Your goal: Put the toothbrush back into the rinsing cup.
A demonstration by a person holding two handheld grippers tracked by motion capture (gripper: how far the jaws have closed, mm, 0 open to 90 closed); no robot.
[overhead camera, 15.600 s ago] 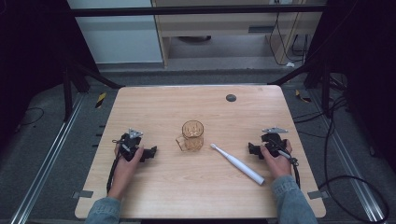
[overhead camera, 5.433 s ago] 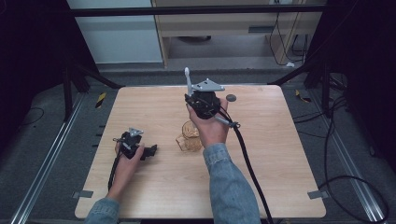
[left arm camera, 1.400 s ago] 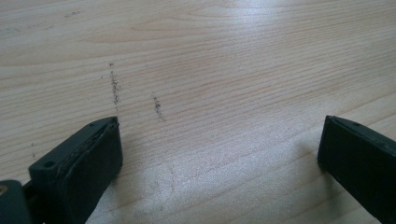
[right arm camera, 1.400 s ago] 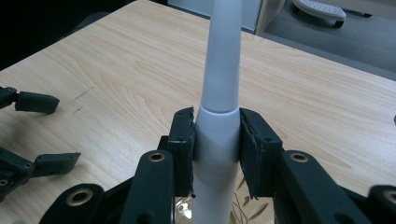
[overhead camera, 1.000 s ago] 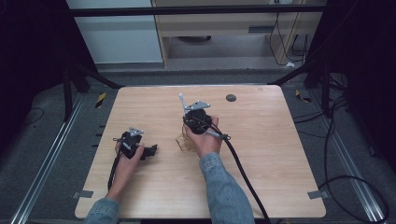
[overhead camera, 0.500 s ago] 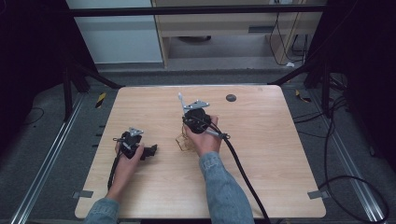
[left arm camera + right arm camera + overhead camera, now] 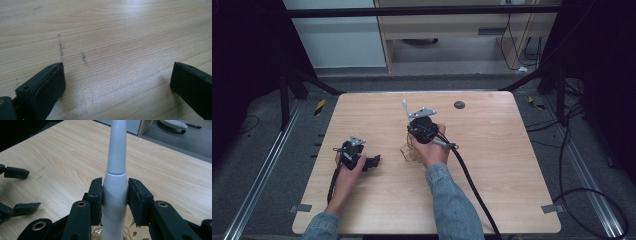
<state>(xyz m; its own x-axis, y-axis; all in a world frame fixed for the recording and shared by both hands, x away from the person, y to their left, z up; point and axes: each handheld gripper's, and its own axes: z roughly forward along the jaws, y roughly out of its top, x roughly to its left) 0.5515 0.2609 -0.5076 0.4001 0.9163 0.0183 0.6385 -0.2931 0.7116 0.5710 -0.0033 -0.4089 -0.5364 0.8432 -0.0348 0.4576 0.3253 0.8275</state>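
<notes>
your right gripper [image 7: 114, 195] clamps a white plastic electric toothbrush handle [image 7: 114, 190] upright between both black jaws, held directly above the clear patterned glass cup [image 7: 410, 150] near the centre of the pale wooden table [image 7: 502, 150]. your left gripper [image 7: 373, 162] rests on the table to the cup's left, jaws spread wide on bare wood.

Change since the earliest picture: the white, tapered plastic handle [image 7: 404, 107], then lying on the table at right of centre, now stands upright, clamped by the right gripper [image 7: 413, 119] above the clear patterned glass cup [image 7: 408, 151] at mid-frame. Over the last seconds the right gripper has sunk from above toward the cup.
</notes>
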